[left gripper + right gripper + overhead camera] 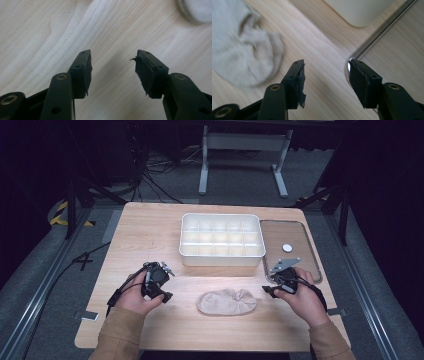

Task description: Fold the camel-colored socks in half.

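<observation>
**Beige sock waits between two open grippers**

Beige and crumpled, the small knitted ankle sock (227, 301) lies flat on the pale wooden table (150, 230), near its front edge and midway between my two hands. My left gripper (161, 296) hovers just left of it, jaws spread wide with nothing between them; its own view looks down on bare wood grain. My right gripper (270, 291) sits at the sock's other end, jaws equally wide and empty, its view catching the sock's cuff (244, 47) off to one side and the metal rim of the flat clear lid (291, 245) on the other. Behind the sock stands the white plastic compartment box (221, 240), its cells looking empty.

As I judge it, the step in hand is taking hold of the sock. To do it well I would lower each gripper over one end, pinch the fabric only, keep the pads off the wood, and steer the right one away from the lid's edge
</observation>
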The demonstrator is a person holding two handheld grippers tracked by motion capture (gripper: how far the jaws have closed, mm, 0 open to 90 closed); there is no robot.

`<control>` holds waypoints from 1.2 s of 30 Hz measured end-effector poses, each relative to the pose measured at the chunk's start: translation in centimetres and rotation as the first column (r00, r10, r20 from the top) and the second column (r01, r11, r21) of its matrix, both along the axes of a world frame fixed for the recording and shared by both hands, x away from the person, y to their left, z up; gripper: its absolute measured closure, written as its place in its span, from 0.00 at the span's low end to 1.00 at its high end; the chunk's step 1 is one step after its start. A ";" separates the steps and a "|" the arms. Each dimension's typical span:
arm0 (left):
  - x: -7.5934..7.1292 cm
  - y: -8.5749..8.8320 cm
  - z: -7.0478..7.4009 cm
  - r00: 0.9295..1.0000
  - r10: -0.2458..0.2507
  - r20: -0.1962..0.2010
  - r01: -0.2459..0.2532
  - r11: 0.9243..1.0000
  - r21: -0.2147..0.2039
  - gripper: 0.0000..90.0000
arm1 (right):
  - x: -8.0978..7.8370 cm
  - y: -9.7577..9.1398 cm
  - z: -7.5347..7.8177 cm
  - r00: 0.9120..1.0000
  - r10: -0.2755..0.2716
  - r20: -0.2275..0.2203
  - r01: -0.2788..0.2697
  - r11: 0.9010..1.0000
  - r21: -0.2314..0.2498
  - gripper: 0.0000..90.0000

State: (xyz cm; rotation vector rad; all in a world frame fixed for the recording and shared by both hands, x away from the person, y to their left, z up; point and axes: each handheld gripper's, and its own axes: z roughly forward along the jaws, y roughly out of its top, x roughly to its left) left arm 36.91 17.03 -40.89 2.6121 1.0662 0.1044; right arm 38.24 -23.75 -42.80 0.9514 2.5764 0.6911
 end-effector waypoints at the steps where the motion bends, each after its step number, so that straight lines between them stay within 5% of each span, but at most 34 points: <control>1: 0.0 0.0 0.2 1.000 0.001 -0.026 -0.002 0.999 -0.040 0.49 | 0.0 0.0 -0.2 1.000 0.018 0.012 -0.018 1.000 -0.022 0.50; 4: -0.1 -0.7 0.9 1.000 -0.021 -0.004 0.021 0.998 -0.058 0.52 | -0.2 0.0 -0.5 0.998 0.070 0.000 -0.070 0.997 -0.013 0.52; 6: -0.2 -1.1 1.2 1.000 -0.029 -0.002 0.029 0.998 -0.063 0.52 | -0.3 -0.1 -0.4 0.997 0.051 -0.057 -0.049 0.998 0.030 0.54; 9: -0.1 -1.3 1.2 0.999 -0.029 -0.015 0.028 0.997 -0.075 0.51 | -0.6 0.0 -0.3 0.998 0.047 -0.036 -0.046 0.998 0.030 0.38; 11: -0.1 -1.5 1.1 1.000 -0.028 -0.012 0.027 0.997 -0.066 0.49 | -0.7 -0.2 -0.1 0.998 0.017 -0.064 -0.011 0.997 0.081 0.31; 16: -0.4 -2.3 1.3 1.000 -0.009 0.002 0.009 0.999 -0.039 0.38 | -0.9 -0.1 0.2 0.999 -0.005 -0.053 0.013 0.990 0.139 0.43; 18: -0.8 -3.2 1.7 0.999 -0.037 0.022 0.038 0.998 -0.039 0.38 | -0.8 -0.1 0.5 0.998 0.027 -0.062 -0.015 0.981 0.191 0.57; 21: -1.3 -4.1 2.2 0.996 -0.077 0.036 0.078 0.996 -0.031 0.38 | -0.8 0.3 0.6 0.994 0.048 -0.101 -0.023 0.972 0.234 0.62; 25: -1.9 -5.2 2.6 0.994 -0.108 0.025 0.109 0.994 -0.019 0.43 | -1.0 1.2 0.1 0.991 0.127 -0.042 -0.113 0.963 0.245 0.59; 36: -2.2 -5.9 2.9 0.989 -0.145 -0.007 0.144 0.986 -0.080 0.43 | -1.7 3.2 -0.1 0.986 0.159 -0.047 -0.142 0.957 0.254 0.59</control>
